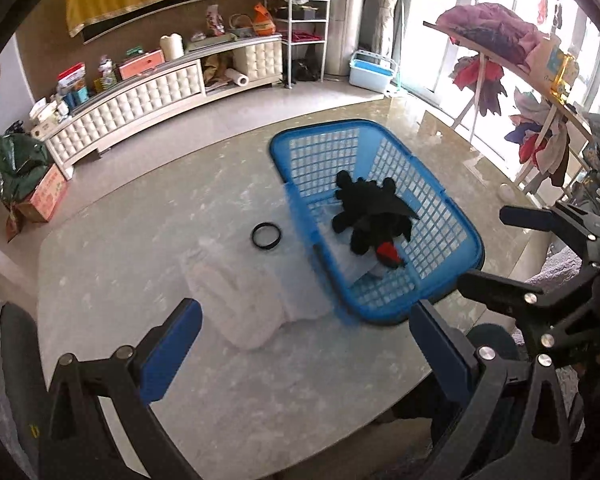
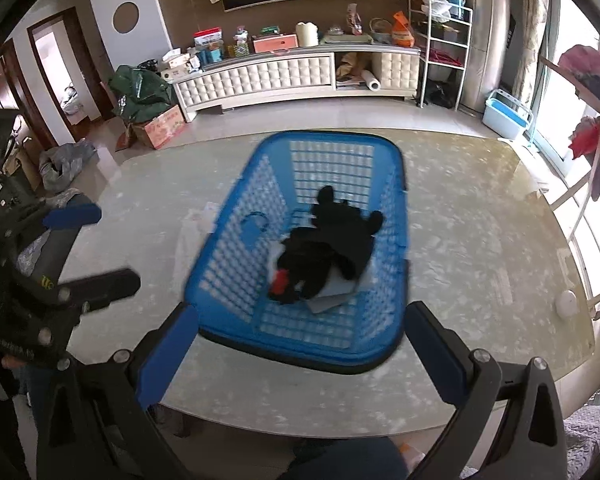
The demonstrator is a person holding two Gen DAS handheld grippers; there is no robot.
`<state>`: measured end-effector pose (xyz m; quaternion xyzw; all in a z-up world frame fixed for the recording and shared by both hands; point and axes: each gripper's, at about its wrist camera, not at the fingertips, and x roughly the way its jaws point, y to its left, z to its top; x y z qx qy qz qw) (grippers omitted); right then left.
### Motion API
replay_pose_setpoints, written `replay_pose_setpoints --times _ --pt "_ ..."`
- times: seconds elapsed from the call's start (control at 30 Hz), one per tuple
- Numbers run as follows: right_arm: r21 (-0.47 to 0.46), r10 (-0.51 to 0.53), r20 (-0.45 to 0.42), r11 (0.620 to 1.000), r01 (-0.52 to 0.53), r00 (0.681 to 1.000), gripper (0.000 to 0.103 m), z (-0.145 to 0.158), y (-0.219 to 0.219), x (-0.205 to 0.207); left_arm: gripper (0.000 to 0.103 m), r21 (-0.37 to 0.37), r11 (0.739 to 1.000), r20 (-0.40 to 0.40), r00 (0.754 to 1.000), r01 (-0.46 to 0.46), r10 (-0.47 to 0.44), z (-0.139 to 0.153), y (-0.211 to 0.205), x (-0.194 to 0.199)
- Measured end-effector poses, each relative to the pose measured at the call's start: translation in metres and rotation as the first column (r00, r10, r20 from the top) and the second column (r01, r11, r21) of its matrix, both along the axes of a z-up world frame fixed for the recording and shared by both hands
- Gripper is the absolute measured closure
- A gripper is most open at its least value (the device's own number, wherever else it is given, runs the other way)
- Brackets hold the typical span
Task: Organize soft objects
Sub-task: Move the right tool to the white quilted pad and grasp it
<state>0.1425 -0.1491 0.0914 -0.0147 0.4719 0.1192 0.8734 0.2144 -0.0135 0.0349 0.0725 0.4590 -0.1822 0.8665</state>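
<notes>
A blue plastic basket (image 1: 476, 248) stands on the marble table, with a black plush toy (image 1: 374, 212) with a red patch lying in it on a flat white-grey folded item (image 2: 336, 294). Left of the basket, a white folded cloth (image 1: 244, 300) lies on the table beside a black ring (image 1: 266, 236). My left gripper (image 1: 306, 344) hangs open above the cloth's near side with nothing between its fingers. My right gripper (image 2: 302, 344) is open over the basket's (image 2: 398, 168) near rim, clear of the plush toy (image 2: 332, 248). Each gripper shows in the other's view: the right gripper (image 1: 482, 247), the left gripper (image 2: 118, 246).
A small white round object (image 2: 566, 302) sits near the table's right edge. Beyond the table are a long white low cabinet (image 2: 260, 76) with clutter on top, a cardboard box (image 2: 162, 126) and a light blue bin (image 2: 508, 118) on the floor. A clothes rack (image 1: 500, 40) stands at the right.
</notes>
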Motion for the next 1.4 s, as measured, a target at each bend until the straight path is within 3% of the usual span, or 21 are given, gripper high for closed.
replay_pose_setpoints --times 0.3,0.63,0.97,1.4 --pt "-0.024 0.103 0.019 0.994 -0.102 0.995 0.0 -0.001 0.056 0.001 0.0 -0.015 0.997 0.017 0.997 -0.081 0.081 0.001 0.061 -0.021" --pt "-0.066 0.191 -0.023 0.979 -0.192 0.981 0.0 -0.022 0.116 0.017 0.0 -0.031 0.982 0.035 0.982 -0.186 0.187 -0.013 0.127 -0.028" --pt "-0.087 0.239 -0.066 0.966 -0.244 0.969 0.0 -0.051 0.167 0.043 0.0 -0.031 0.964 -0.032 0.964 -0.265 0.264 -0.05 0.179 -0.015" --pt "-0.13 0.282 -0.188 0.942 -0.308 0.941 0.0 -0.118 0.209 0.097 0.0 -0.016 0.943 -0.146 0.934 -0.332 0.326 -0.115 0.21 0.033"
